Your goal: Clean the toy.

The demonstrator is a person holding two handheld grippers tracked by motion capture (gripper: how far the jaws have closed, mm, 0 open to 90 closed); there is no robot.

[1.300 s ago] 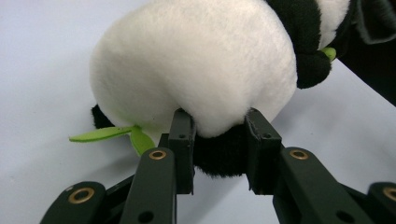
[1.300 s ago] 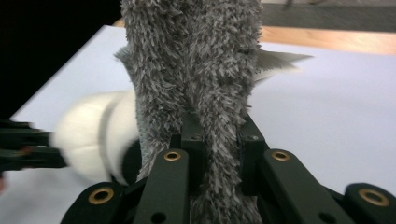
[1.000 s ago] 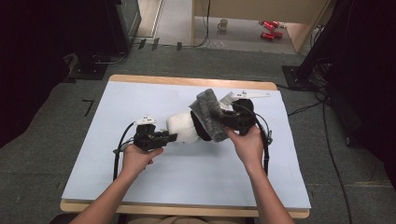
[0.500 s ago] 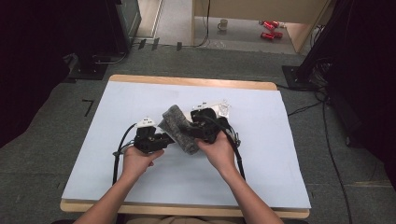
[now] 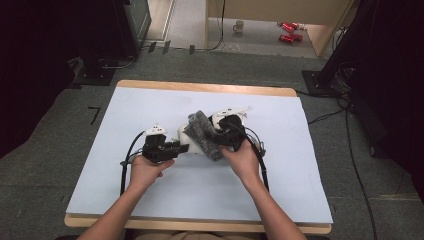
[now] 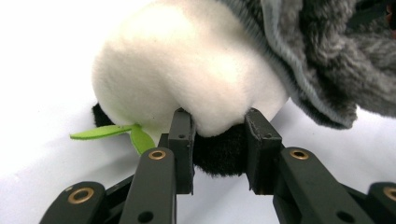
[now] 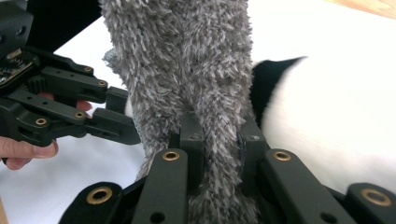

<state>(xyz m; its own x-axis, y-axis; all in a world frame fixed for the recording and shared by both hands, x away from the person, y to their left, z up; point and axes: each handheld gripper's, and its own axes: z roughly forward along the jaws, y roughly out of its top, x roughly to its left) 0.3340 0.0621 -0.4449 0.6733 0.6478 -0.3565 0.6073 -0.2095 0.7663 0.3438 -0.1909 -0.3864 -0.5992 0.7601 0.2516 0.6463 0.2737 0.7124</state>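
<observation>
A white and black plush toy (image 5: 189, 141) lies in the middle of the white table (image 5: 150, 105). Its white body (image 6: 187, 70) has a black patch underneath and a small green leaf (image 6: 112, 133). My left gripper (image 5: 182, 148) is shut on the toy's lower part, the pads (image 6: 183, 135) pinching plush. A grey furry cloth (image 5: 204, 134) drapes over the toy's right side. My right gripper (image 5: 217, 136) is shut on a fold of this grey cloth (image 7: 187, 70), with the toy's white and black plush (image 7: 327, 112) beside it and the left gripper's jaws at the left.
A wooden strip (image 5: 210, 88) edges the table's far side. Cables (image 5: 127, 155) trail from both grippers across the tabletop. Beyond the table lie a cup (image 5: 240, 25) and red items (image 5: 287, 31) on the floor, with dark equipment at both sides.
My right gripper has carried the grey cloth leftward and down, from the right of the toy onto it. The left gripper has kept still on the toy.
</observation>
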